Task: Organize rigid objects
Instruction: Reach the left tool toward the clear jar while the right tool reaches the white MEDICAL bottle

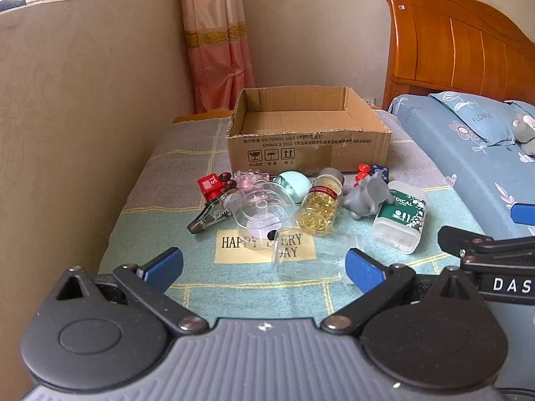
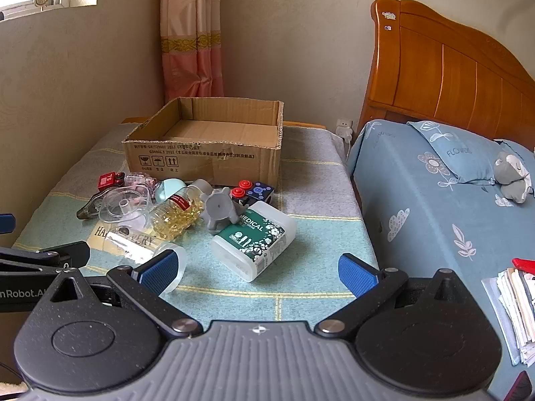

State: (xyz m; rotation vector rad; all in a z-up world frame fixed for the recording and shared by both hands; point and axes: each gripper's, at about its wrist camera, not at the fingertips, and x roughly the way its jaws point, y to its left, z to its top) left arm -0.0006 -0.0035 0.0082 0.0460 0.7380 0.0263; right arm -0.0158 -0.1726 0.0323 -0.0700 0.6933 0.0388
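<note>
Both of my tongs stand wide with nothing between their blue pads. From the left wrist view, my left tongs (image 1: 264,265) hover over the checked cloth of the worktop (image 1: 160,167). Just ahead of them lies a clear jar (image 1: 311,257) on its side, close to the right-hand pad. Beyond it the clutter sits in a loose row: a clear round lid (image 1: 260,209), a bottle of yellow capsules (image 1: 321,205), a grey toy animal (image 1: 367,197) and a white box with a green label (image 1: 399,220) (off to the right of my pads). Further left are a red toy car (image 1: 214,183) and a dark clip (image 1: 207,217). Behind everything stands the open cardboard box (image 1: 307,147), nothing visible inside it.

From the right wrist view, my right tongs (image 2: 259,272) hang over the same cloth. The white box with the green label (image 2: 254,244) lies straight ahead, between the lines of my two pads but not touched by them. The clear jar (image 2: 147,247) rests just beside my left-hand pad. The capsule bottle (image 2: 177,214) and grey toy (image 2: 219,209) lie further ahead to the left, with the cardboard box (image 2: 204,157) behind them. A bed with blue bedding (image 2: 434,200) runs along the right.
</note>
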